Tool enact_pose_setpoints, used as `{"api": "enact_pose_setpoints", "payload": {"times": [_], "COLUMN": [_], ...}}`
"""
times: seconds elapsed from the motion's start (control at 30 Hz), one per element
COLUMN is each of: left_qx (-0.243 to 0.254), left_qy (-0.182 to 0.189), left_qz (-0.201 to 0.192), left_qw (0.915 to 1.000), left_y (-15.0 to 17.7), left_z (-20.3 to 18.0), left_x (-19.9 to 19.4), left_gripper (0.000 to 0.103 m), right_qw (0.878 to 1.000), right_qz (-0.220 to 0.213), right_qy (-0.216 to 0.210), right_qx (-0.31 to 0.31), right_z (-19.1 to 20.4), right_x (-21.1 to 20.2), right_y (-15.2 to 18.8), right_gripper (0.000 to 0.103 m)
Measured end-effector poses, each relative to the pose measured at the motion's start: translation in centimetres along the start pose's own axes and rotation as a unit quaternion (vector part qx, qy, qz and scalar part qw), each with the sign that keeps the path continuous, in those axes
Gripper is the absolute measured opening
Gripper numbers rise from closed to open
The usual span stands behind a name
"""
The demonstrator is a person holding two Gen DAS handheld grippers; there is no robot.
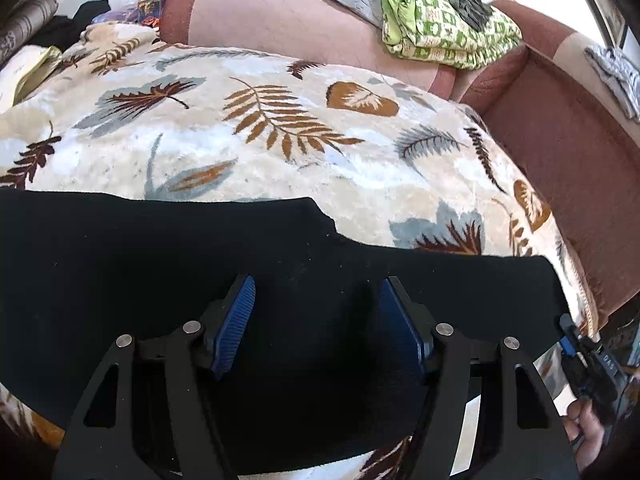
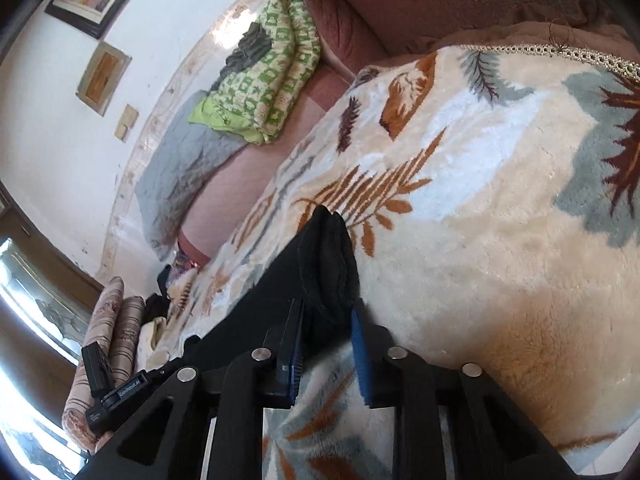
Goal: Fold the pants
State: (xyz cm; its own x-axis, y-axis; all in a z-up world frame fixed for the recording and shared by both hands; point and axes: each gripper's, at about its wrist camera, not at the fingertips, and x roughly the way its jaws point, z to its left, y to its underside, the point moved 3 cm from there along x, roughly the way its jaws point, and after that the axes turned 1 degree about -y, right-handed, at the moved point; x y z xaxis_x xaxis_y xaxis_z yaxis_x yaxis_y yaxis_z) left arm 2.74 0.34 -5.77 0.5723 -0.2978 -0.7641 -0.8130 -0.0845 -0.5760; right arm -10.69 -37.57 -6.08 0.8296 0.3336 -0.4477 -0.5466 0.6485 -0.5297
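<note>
Soft, floppy black pants [image 1: 160, 264] are pinched at a bunched end by the right gripper [image 2: 326, 344], best grabbed at hems, while the left gripper [image 1: 316, 320] is held open over them.

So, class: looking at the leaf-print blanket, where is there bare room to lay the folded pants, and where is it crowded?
Free: the wide stretch of leaf-print blanket between the black pants and the pink sofa back, running right to the sofa arm. Crowded: the far left corner, with dark clothes and cushions, and the sofa back's top, stacked with a green quilt.
</note>
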Motion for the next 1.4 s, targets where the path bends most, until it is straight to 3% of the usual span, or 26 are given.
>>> {"api": "enact_pose_setpoints", "payload": {"times": [0.13, 0.2, 0.37, 0.43, 0.57, 0.7, 0.87, 0.97, 1.03, 1.17, 1.23, 1.3, 1.33, 1.4], "left_qx": [-0.044, -0.073, -0.148, -0.167, -0.169, -0.166, -0.171, -0.162, -0.15, -0.109, -0.071, -0.02, -0.002, 0.019], "left_qy": [0.003, -0.039, -0.105, -0.12, -0.133, -0.13, -0.125, -0.116, -0.102, -0.019, 0.032, 0.072, 0.09, 0.083], "left_qz": [0.006, -0.01, -0.053, -0.077, -0.091, -0.095, -0.098, -0.093, -0.095, -0.12, -0.132, -0.129, -0.117, -0.063], "left_qw": [0.999, 0.9965, 0.9819, 0.9756, 0.9724, 0.9728, 0.9724, 0.9756, 0.9788, 0.9866, 0.9882, 0.9889, 0.989, 0.9944], "left_y": [-0.5, -0.8, -1.3, -1.4, -1.4, -1.4, -1.5, -1.5, -1.6, -2.0, -2.4, -2.5, -2.4, -1.8], "left_z": [1.8, 3.6, 7.6, 8.7, 9.2, 9.3, 9.5, 8.9, 8.3, 5.6, 3.3, 0.4, -0.8, -2.1], "left_x": [-0.7, -1.5, -3.9, -5.1, -5.8, -6.1, -6.3, -6.0, -6.1, -7.1, -7.7, -7.3, -6.7, -4.1], "left_gripper": [0.066, 0.066, 0.066, 0.066, 0.066, 0.066, 0.066, 0.066, 0.066, 0.066, 0.066, 0.066, 0.066, 0.066], "right_qw": [1.0, 0.998, 0.983, 0.976, 0.957, 0.935, 0.928, 0.926, 0.92, 0.907, 0.908, 0.91, 0.91, 0.912], "right_qz": [-0.008, -0.01, 0.049, 0.074, 0.133, 0.181, 0.203, 0.211, 0.216, 0.239, 0.202, 0.16, 0.146, 0.137], "right_qy": [-0.009, -0.036, -0.133, -0.152, -0.182, -0.163, -0.103, -0.104, -0.134, -0.167, -0.138, -0.048, -0.004, 0.013], "right_qx": [-0.02, -0.048, -0.121, -0.14, -0.185, -0.256, -0.293, -0.296, -0.297, -0.303, -0.341, -0.379, -0.389, -0.385], "right_z": [1.3, 3.4, 10.4, 12.9, 18.8, 23.2, 23.4, 22.9, 23.2, 23.8, 23.7, 22.5, 21.4, 20.2], "right_x": [-0.3, -0.7, 1.8, 3.5, 7.8, 11.2, 14.1, 14.8, 14.4, 12.3, 10.5, 9.6, 9.6, 9.8], "right_y": [0.0, 0.0, 2.4, 3.9, 8.2, 12.9, 15.7, 16.3, 16.5, 15.8, 14.1, 11.4, 9.6, 6.9], "right_gripper": [0.009, 0.008, 0.008, 0.008, 0.008, 0.008, 0.008, 0.02, 0.04, 0.04, 0.04, 0.04, 0.04, 0.04]}}
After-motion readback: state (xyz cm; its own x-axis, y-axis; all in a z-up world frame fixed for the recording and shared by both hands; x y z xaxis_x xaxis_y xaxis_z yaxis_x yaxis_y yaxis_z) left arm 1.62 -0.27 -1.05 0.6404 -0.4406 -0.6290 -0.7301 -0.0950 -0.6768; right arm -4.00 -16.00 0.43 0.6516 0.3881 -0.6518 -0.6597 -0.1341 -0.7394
